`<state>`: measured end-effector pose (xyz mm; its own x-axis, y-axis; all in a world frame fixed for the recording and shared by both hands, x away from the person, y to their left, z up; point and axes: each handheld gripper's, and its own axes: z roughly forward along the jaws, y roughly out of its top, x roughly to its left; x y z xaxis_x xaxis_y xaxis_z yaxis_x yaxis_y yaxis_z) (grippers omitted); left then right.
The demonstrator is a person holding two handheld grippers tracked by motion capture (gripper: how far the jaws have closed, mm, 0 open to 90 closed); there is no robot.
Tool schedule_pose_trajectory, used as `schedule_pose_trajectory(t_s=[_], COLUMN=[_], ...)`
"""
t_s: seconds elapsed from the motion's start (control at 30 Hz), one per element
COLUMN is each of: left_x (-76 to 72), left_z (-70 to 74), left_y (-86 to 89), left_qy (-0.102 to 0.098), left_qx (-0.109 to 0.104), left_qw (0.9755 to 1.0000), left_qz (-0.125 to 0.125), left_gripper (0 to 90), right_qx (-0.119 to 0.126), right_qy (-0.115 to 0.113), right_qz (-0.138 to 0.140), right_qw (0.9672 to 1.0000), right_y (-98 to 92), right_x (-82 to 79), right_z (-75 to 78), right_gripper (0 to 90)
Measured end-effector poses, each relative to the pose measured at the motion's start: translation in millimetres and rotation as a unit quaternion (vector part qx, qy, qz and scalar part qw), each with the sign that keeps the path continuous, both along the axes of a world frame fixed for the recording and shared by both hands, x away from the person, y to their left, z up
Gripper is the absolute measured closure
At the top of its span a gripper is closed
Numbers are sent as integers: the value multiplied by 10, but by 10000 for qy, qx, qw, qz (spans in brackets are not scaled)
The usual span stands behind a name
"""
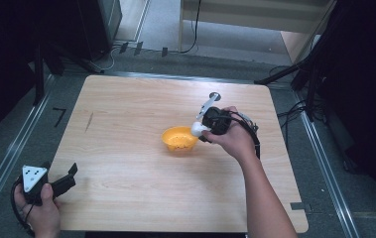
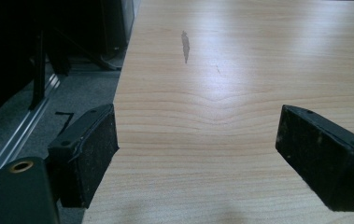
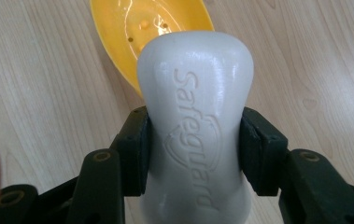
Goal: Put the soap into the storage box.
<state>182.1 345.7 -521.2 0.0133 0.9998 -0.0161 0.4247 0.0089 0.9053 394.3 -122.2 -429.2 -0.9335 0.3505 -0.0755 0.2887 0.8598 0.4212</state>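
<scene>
The right gripper, jaws clamped on the narrow waist of a hard, slick white soap bar, holds it beside the yellow dish; left jaws apart.

Light fell from overhead on the table, bright at its middle; the surroundings sat nearly black; a broad sheen crossed the wood in the left gripper view; the yellow dish showed glare; near jaws were soft.
</scene>
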Motion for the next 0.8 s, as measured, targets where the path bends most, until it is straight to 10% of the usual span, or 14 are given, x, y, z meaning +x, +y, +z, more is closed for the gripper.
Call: schedule_pose_trajectory(t_s=[0.8], left_x=[7], left_z=[-1], left_y=[7], left_qy=[-21], left_qx=[-18], left_qw=[10000], left_qz=[6], left_gripper=[132], right_qx=[-101], right_qy=[-48], right_qz=[791], right_qw=[9968], right_y=[464], right_x=[146], right_z=[-68], right_gripper=[511])
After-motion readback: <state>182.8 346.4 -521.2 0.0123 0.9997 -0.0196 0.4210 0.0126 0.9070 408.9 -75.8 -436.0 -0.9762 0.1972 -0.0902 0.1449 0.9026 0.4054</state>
